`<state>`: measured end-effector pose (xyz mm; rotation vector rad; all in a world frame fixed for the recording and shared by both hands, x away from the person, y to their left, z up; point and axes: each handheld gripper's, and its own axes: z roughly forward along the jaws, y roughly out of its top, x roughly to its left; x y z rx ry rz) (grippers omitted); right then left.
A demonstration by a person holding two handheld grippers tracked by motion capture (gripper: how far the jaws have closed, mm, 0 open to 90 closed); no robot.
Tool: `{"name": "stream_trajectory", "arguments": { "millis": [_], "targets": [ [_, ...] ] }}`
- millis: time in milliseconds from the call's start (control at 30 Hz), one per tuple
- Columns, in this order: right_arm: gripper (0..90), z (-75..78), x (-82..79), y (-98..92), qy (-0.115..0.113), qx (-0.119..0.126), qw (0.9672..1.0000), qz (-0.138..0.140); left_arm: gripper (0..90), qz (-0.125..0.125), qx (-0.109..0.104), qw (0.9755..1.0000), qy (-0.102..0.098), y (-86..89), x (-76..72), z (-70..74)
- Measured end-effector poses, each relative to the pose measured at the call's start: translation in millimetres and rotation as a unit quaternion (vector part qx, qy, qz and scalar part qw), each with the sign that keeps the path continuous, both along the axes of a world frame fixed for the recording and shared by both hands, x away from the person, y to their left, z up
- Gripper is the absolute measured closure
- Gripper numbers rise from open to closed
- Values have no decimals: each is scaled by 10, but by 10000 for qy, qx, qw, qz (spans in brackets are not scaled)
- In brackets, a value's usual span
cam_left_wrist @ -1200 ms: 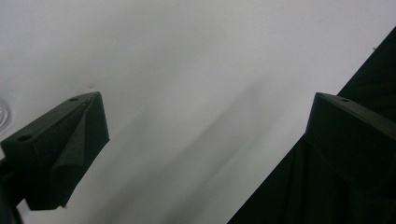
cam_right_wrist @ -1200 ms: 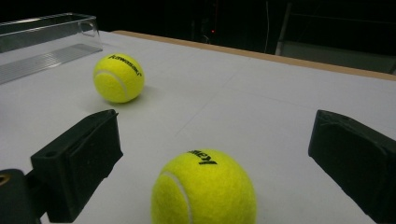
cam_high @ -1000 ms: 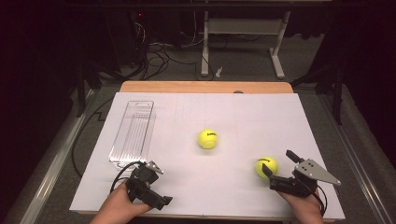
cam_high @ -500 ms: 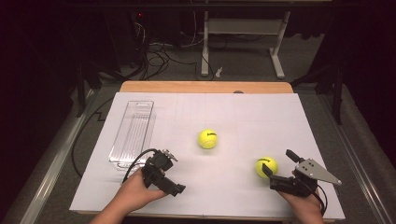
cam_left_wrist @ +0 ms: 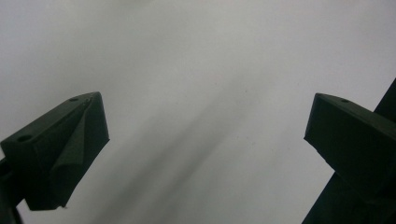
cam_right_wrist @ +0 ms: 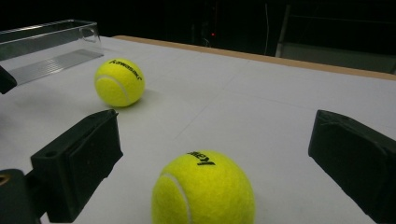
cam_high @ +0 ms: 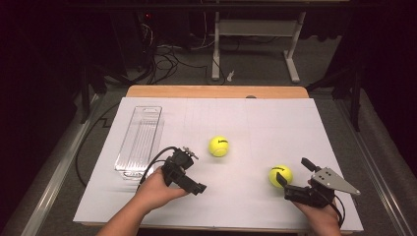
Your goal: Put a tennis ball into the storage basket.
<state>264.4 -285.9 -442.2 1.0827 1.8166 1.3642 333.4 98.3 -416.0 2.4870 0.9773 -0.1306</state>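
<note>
We see two tennis balls on the desk: one mid-desk, one just beside the right tongs; a clear tray lies left.

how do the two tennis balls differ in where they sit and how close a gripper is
The near tennis ball sits toward the table's right front, between the open jaws of the right gripper, untouched. The far tennis ball lies nearer the middle, alone on the white sheet, with the left gripper off to its near left, jaws open over bare sheet. The far ball also lies closer to the clear tray. Both are yellow with black print and rest on the table.
</note>
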Motion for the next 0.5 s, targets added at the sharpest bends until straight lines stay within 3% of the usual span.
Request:
{"name": "stream_trajectory", "arguments": {
  "millis": [500],
  "targets": [
    [28,3,-3,-11,-13,14,10000,2,8,30,123,9999,-28,-186,264,95]
  ]
}}
